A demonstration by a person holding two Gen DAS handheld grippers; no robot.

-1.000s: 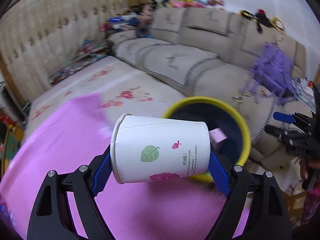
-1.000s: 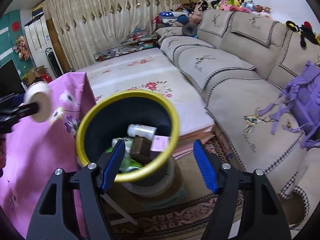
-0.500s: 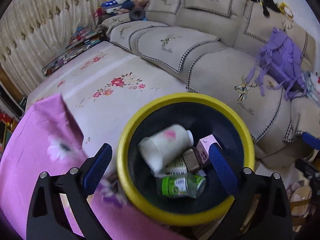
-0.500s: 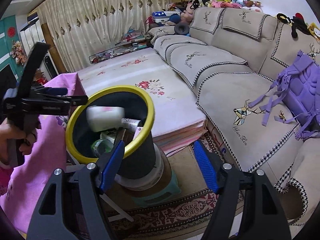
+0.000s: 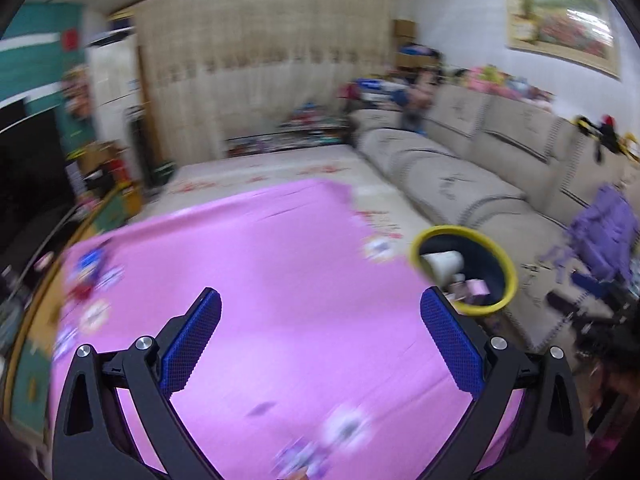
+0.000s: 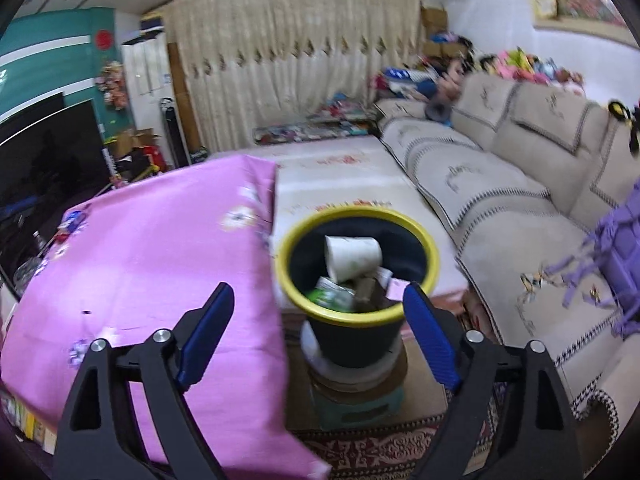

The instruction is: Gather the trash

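The left gripper (image 5: 320, 336) hangs over the pink tablecloth (image 5: 280, 280) with its blue-padded jaws spread wide and nothing between them; they have just been opening. In its blurred view the yellow-rimmed trash bin (image 5: 508, 280) sits at about three o'clock, just past the cloth's right edge, and the white paper cup (image 5: 444, 266) lies on its side inside the bin, near the rim closest to the table.

The right gripper (image 6: 320, 336) is released too, its jaws wide apart and empty, having just been opening further. From its view the bin (image 6: 356, 320) stands dead ahead, between the two fingers and beyond them, not touched by either. The bin rests on a white round base atop a teal stool (image 6: 356, 408), which stands on a patterned rug (image 6: 380, 452). Inside the bin the paper cup (image 6: 352, 256) lies tilted on top of the other rubbish, with a green-labelled bottle (image 6: 332, 296) below it at about seven o'clock and a small pink box (image 6: 396, 290) at about four o'clock.

The tablecloth (image 6: 140, 280) fills the nine o'clock side of this view. A beige sofa (image 6: 500, 200) runs along two o'clock, with a purple backpack (image 6: 620, 248) on it at three o'clock. Cream curtains (image 6: 288, 60) hang at twelve o'clock.
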